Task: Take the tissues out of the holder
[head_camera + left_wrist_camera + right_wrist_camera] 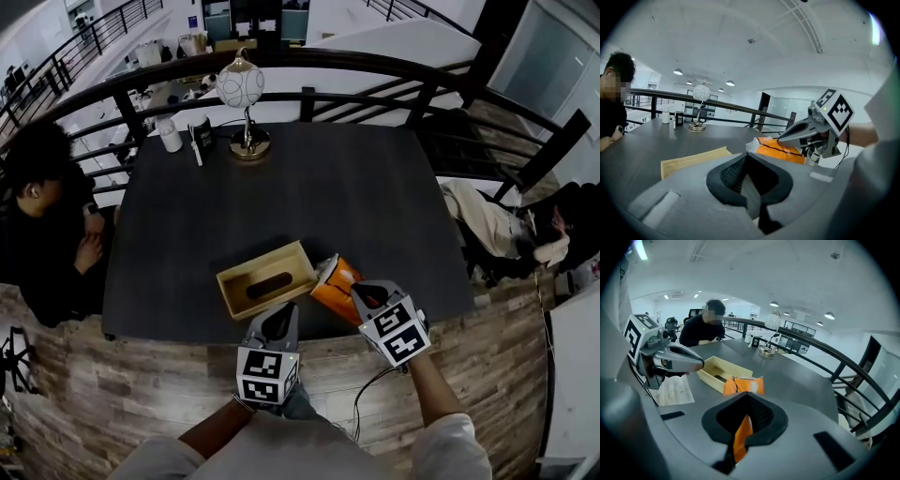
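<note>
Wooden holder: lies open side up at 6 o'clock on the dark bench, near its front edge. Orange tissue pack: out of the holder, tilted, at its 3 o'clock and just beside its end, with an edge of the wrapper pinched in the right gripper. Left gripper: pressed together on nothing, at the holder's 6 o'clock and apart from it; lamp at the bench's 12 o'clock.

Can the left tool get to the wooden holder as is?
Probably yes: left tool hovers just short of the wooden holder, nothing between; the tissue pack sits aside in the right tool.
</note>
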`<state>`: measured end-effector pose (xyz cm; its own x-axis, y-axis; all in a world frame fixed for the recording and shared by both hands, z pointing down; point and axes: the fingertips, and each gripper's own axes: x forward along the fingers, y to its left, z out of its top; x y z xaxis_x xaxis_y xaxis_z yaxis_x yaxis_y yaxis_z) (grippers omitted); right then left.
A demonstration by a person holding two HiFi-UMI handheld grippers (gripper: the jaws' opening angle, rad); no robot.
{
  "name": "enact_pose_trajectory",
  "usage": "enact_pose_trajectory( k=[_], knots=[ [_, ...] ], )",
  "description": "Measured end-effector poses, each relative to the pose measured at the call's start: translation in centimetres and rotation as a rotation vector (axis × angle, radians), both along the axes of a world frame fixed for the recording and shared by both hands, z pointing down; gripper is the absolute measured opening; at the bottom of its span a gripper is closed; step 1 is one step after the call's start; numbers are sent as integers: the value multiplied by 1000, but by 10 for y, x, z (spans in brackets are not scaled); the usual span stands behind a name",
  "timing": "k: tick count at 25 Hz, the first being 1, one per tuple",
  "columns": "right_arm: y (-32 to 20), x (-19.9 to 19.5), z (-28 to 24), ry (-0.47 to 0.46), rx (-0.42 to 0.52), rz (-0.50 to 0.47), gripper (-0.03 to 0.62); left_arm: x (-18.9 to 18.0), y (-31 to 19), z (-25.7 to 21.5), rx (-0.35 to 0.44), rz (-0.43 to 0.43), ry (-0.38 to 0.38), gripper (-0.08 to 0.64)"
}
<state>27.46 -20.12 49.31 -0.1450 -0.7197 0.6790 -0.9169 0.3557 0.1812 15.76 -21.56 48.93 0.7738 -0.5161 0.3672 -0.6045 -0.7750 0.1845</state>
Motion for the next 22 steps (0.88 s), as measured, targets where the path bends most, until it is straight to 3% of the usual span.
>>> enact_pose_trajectory(
  k=[22],
  knots=[
    [20,47,48,-44,-57,132,8,36,16,24,-33,92,-72,-14]
  ],
)
